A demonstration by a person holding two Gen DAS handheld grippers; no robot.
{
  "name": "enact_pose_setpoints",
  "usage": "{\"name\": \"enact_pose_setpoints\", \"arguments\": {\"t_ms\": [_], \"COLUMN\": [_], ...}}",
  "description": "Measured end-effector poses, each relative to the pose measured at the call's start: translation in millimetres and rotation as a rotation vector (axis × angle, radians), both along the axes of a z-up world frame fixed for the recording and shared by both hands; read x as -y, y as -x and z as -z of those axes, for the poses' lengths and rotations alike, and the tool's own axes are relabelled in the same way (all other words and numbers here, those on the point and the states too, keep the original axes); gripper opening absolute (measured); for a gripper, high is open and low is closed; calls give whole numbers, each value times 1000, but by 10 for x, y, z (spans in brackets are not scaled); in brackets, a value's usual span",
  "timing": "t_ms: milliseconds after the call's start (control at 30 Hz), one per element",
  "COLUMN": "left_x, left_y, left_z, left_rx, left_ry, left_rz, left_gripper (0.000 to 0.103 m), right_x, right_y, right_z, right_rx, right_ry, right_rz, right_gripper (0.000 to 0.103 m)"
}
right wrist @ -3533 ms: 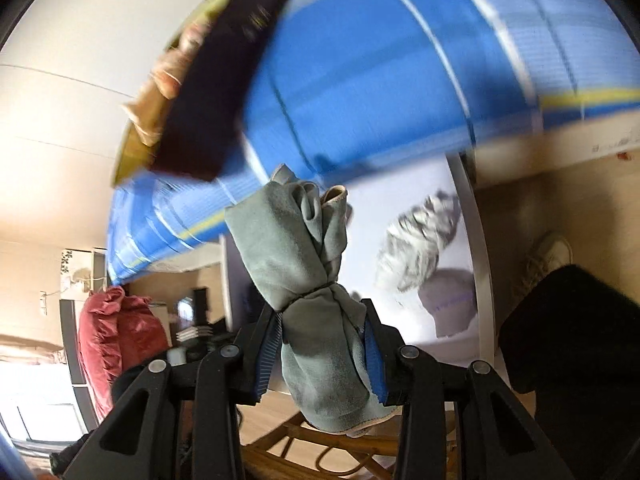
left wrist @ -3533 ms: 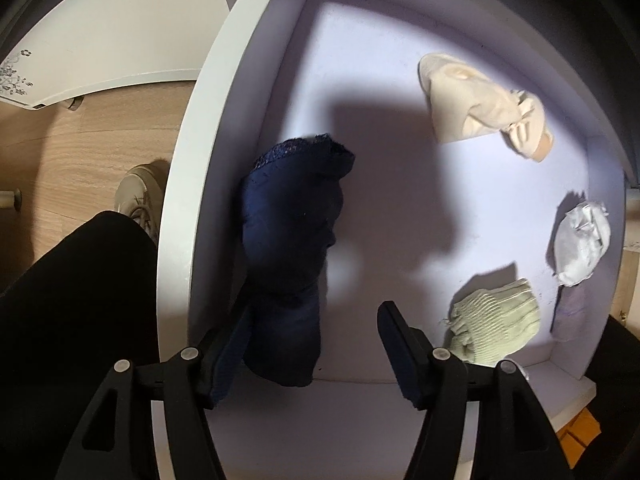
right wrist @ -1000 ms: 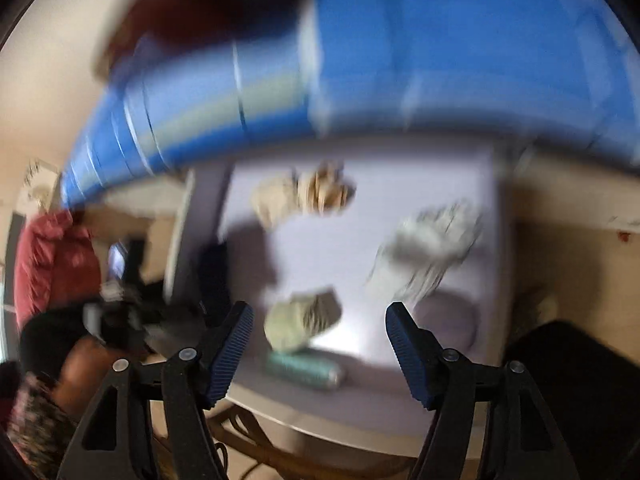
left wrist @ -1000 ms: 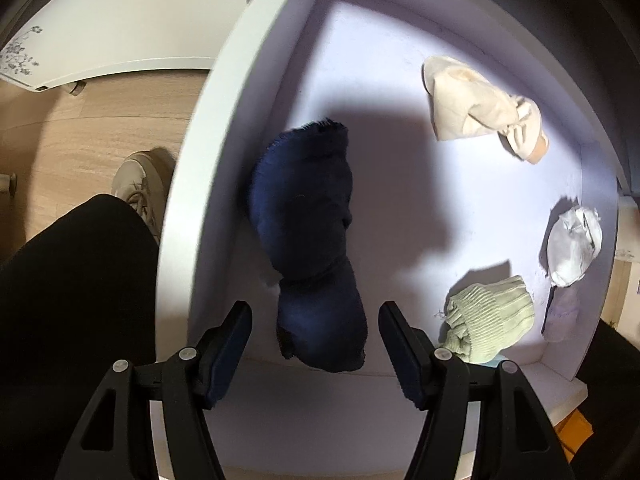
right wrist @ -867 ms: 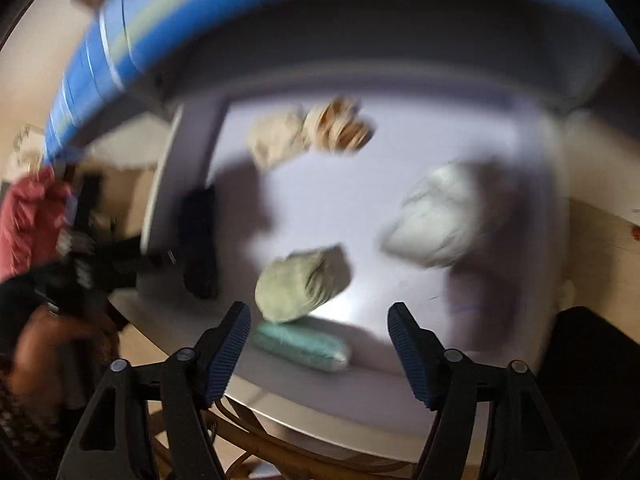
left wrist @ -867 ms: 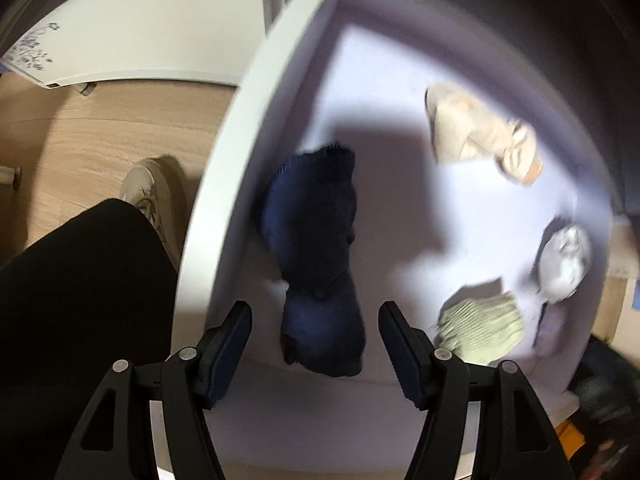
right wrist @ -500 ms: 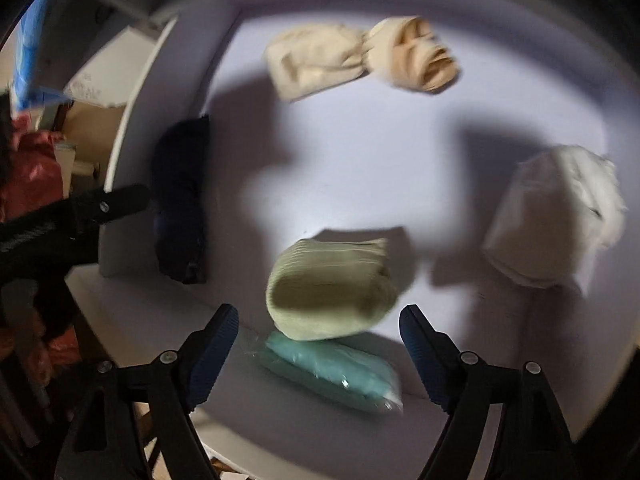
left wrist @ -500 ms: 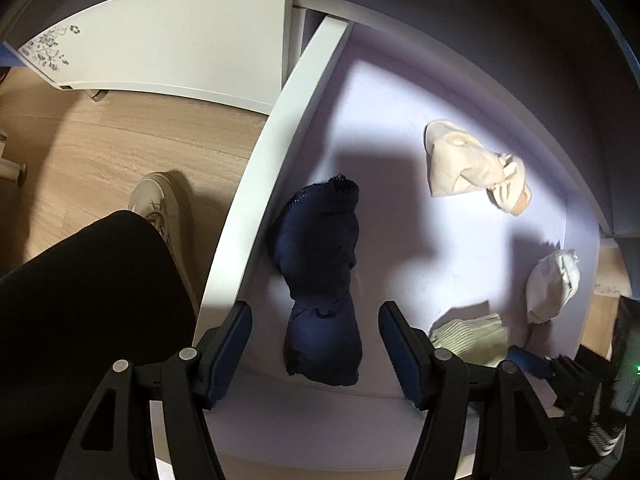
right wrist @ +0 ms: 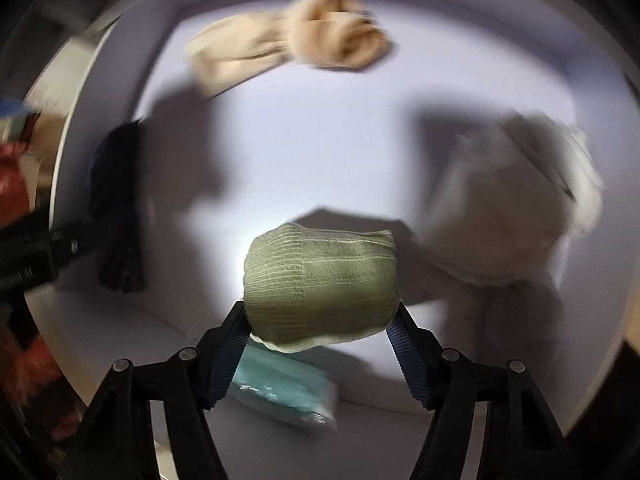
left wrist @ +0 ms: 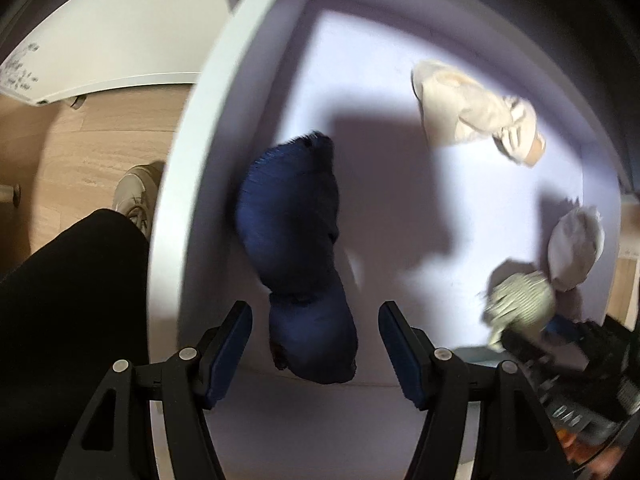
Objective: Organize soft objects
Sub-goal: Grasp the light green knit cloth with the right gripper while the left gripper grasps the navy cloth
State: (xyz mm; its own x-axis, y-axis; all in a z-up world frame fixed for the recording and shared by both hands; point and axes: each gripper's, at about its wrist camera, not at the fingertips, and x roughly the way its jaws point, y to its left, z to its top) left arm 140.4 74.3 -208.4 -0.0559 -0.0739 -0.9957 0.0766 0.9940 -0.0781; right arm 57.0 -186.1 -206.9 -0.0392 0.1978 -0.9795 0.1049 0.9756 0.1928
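Observation:
A white drawer (left wrist: pixel 192 148) holds several soft bundles. A navy bundle (left wrist: pixel 298 248) lies along its left wall, and my left gripper (left wrist: pixel 316 344) is open with the bundle's near end between its fingers, not touching. A ribbed pale green bundle (right wrist: pixel 322 286) sits between the fingers of my right gripper (right wrist: pixel 320 338), which is open wide around it; it also shows in the left wrist view (left wrist: pixel 520 300). A beige bundle (left wrist: pixel 472 116) lies at the back and also shows in the right wrist view (right wrist: pixel 288 48). A white bundle (right wrist: pixel 508 208) lies on the right.
A teal packet (right wrist: pixel 284 392) lies on the drawer's front edge under the right gripper. A black-clad leg (left wrist: pixel 72 320) and a shoe (left wrist: pixel 134 200) stand on the wooden floor left of the drawer. A white cabinet door (left wrist: pixel 112 36) is behind.
My right gripper has moved in close over the green bundle, which now sits between its fingers. My left gripper has come lower and nearer to the navy bundle. Both stay open.

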Motion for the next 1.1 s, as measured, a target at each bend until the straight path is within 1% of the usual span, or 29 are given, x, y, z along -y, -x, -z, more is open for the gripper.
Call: {"name": "enact_pose_setpoints", "arguments": {"t_ms": [133,233,300,333,400,467,500,533,567,633,667,733,833,900,967,1033,1100], "left_x": [75,84,121,160,243,308,355,395,431,471,461,411,295,240,210,220,267], "left_y": [11,12,1,-9,-28,-29,-23,-19,-22,-42,-51,-64,-81,-129,-181,-224,-239], "left_z": [117,205,232,232,245,276,286,275,249,186,188,247,335,346,370,424,418], "left_rx": [-28,-50,-42,-35,-20,-27,-33,-34,-24,17,22,-2,-27,-14,-8,-17,-1], "left_ry": [-51,-61,-65,-54,-2,41,87,126,146,134,120,128,176,217,251,254,234], "left_rz": [34,28,36,45,68,81,85,89,95,106,99,53,-36,-103,-144,-148,-120], "left_gripper": [66,66,66,66,66,66,66,66,66,67,67,67,67,67,67,66,63], "right_x": [126,126,94,87,43,-17,-66,-56,-49,25,31,24,17,71,89,94,99], "right_y": [77,114,134,142,82,123,139,72,76,82,83,89,101,86,73,71,58], "right_z": [20,29,39,40,46,50,51,85,89,68,66,68,70,124,92,94,78], "right_rx": [-16,-17,-13,-12,-12,-10,-11,-12,-13,-14,-14,-14,-14,-16,-17,-16,-17], "right_ry": [-23,-21,-19,-20,-22,-28,-32,-34,-37,-42,-45,-44,-42,-45,-45,-44,-40], "right_rz": [56,46,35,32,35,41,46,51,56,65,69,69,66,67,69,69,68], "right_gripper": [70,70,70,70,70,70,70,70,70,70,70,70,70,70,70,70,70]}}
